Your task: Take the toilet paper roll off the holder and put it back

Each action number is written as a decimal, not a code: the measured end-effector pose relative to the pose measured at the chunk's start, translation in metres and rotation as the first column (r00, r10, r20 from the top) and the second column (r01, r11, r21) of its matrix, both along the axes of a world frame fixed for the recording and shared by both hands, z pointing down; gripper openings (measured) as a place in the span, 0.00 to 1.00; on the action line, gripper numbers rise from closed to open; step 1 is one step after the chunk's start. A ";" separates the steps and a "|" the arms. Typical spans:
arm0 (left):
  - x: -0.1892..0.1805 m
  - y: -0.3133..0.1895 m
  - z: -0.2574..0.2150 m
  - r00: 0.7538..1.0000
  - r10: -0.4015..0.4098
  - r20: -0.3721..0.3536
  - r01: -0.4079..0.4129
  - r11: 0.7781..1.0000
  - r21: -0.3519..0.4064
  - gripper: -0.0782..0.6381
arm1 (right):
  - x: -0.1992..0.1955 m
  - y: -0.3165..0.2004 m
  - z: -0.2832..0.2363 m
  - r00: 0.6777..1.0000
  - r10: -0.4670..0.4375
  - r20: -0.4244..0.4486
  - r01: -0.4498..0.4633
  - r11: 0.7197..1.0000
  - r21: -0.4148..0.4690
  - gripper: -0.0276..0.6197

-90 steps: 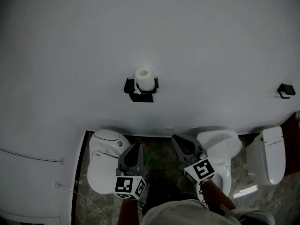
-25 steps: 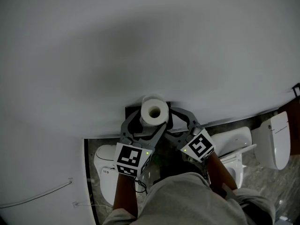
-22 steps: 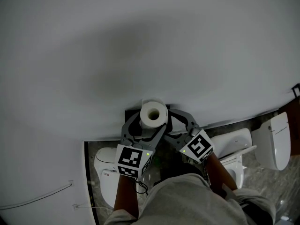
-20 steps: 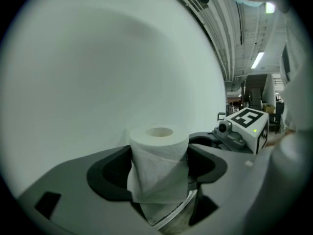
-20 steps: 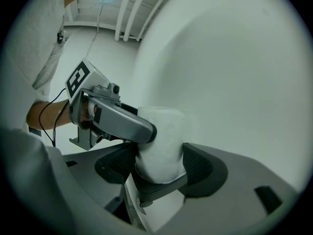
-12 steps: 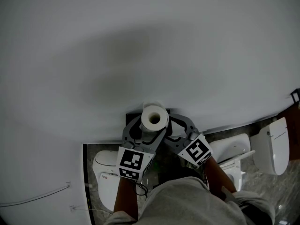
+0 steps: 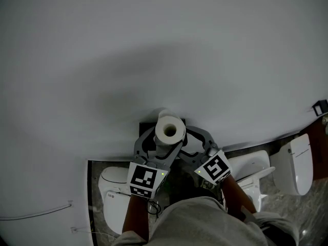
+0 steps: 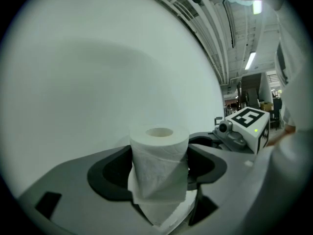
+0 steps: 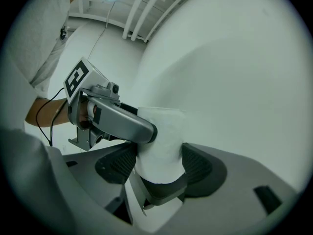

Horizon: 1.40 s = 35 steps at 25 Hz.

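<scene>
Change: left claw (image 8: 159, 173) and right claw (image 9: 159, 168) have risen to the roll (image 7: 169, 129).
Grip: both squeeze it.
Meaning: ready to lift off holder (image 7: 145, 125).

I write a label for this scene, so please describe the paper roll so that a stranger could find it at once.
Find the big white wall. Low on it is a black holder, and the roll stands upright at it. It is the only white cylinder with a round hole on top, and the left hand-held gripper has its jaws around it.
</scene>
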State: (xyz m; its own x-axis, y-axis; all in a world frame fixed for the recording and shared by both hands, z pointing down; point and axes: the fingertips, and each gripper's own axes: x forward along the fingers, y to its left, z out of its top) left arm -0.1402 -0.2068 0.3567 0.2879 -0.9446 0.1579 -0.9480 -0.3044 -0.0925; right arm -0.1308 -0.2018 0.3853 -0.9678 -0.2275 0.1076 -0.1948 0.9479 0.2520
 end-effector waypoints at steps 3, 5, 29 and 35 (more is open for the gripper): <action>0.002 0.005 -0.008 1.000 0.004 0.005 -0.004 1.000 0.030 0.61 | 0.002 0.005 -0.009 1.000 0.005 -0.001 -0.005 1.000 0.024 0.49; 0.003 0.005 -0.010 1.000 0.004 0.010 -0.005 0.999 0.044 0.61 | 0.003 0.005 -0.010 1.000 0.009 0.008 -0.009 0.999 0.036 0.49; 0.006 0.124 -0.023 1.000 -0.005 0.016 0.003 0.992 0.126 0.61 | 0.006 0.121 -0.023 1.000 0.000 -0.012 0.002 0.988 0.155 0.49; 0.004 0.133 -0.024 1.000 -0.008 -0.014 0.010 0.990 0.143 0.61 | 0.004 0.130 -0.022 0.999 -0.002 -0.037 0.007 0.988 0.156 0.49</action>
